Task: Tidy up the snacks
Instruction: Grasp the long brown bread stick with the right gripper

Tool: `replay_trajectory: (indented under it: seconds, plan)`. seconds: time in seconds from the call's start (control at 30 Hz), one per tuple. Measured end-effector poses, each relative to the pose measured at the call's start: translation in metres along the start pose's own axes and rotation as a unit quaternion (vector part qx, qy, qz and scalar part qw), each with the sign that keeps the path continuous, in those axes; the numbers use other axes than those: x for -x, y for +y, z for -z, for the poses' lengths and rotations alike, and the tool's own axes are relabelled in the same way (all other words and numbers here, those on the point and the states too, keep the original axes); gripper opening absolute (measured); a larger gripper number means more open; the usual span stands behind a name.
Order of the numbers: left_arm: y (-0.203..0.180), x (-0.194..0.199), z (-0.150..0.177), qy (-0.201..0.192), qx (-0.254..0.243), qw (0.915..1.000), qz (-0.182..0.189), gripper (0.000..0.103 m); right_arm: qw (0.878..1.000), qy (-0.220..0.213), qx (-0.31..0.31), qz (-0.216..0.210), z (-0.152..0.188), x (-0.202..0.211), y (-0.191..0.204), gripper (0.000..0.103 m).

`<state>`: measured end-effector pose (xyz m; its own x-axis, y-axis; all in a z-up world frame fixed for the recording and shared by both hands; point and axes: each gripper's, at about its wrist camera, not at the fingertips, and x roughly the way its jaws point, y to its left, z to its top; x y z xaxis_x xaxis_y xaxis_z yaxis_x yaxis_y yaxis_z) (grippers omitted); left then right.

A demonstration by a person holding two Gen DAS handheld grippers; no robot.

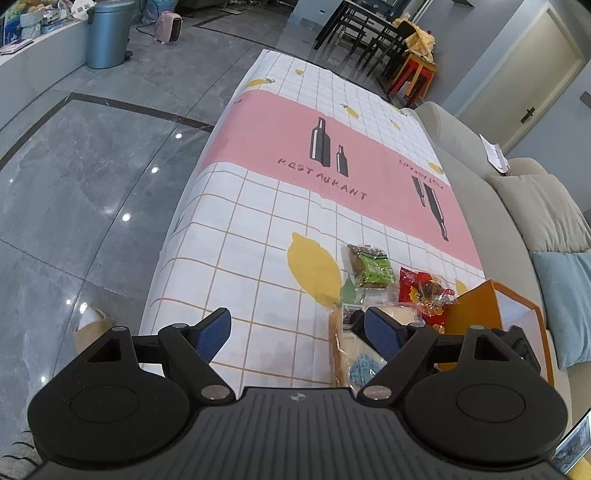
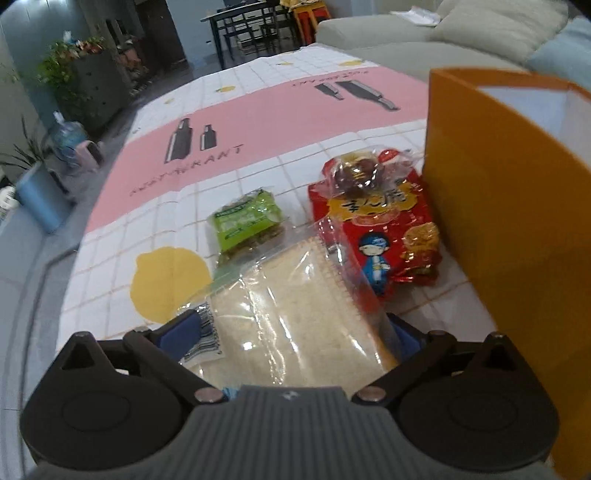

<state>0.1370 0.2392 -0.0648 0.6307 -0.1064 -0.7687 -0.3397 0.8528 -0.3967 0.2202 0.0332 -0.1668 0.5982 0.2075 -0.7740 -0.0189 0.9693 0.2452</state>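
Observation:
A clear bag of sliced bread (image 2: 291, 314) lies between the fingers of my right gripper (image 2: 295, 332), which is shut on it. Beyond it lie a green snack pack (image 2: 247, 221) and a red snack pack (image 2: 380, 225), beside an open orange box (image 2: 491, 221) on the right. In the left wrist view my left gripper (image 1: 297, 332) is open and empty above the tablecloth, left of the bread (image 1: 345, 347), the green pack (image 1: 369, 266), the red pack (image 1: 424, 291) and the orange box (image 1: 476, 306).
A table with a pink and white checked cloth (image 1: 288, 155) stretches ahead. A beige sofa (image 1: 517, 206) with cushions runs along its right side. Grey tiled floor (image 1: 92, 177) lies to the left, with a bin (image 1: 107, 33) and dining chairs (image 1: 369, 33) far off.

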Motion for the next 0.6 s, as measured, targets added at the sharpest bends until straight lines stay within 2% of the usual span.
replay_trajectory:
  seconds: [0.07,0.13,0.17,0.23,0.37,0.6]
  plan:
    - [0.002,0.000,0.000,0.001,0.002,1.0000,-0.001,0.096,1.000,-0.007,0.000,-0.015,0.001,0.005,-0.006,0.087]
    - [0.003,0.000,-0.001,0.001,0.006,1.0000,-0.002,0.096,0.999,-0.021,-0.008,-0.030,0.003,0.015,-0.014,0.067]
    - [0.004,0.000,-0.001,0.001,0.007,1.0000,-0.003,0.096,0.999,-0.026,-0.020,-0.043,0.005,0.018,-0.021,0.060]
    - [0.004,-0.001,-0.001,0.004,0.010,0.9999,-0.006,0.096,0.994,-0.028,-0.062,-0.084,0.007,0.022,-0.041,0.042]
    - [0.004,-0.001,0.000,0.006,0.014,0.9999,-0.001,0.096,0.979,-0.012,-0.150,-0.139,0.010,0.021,-0.075,0.031]
    - [0.001,0.000,0.000,0.007,0.010,0.9999,0.004,0.096,0.980,-0.015,-0.129,-0.153,0.010,0.035,-0.074,0.025]
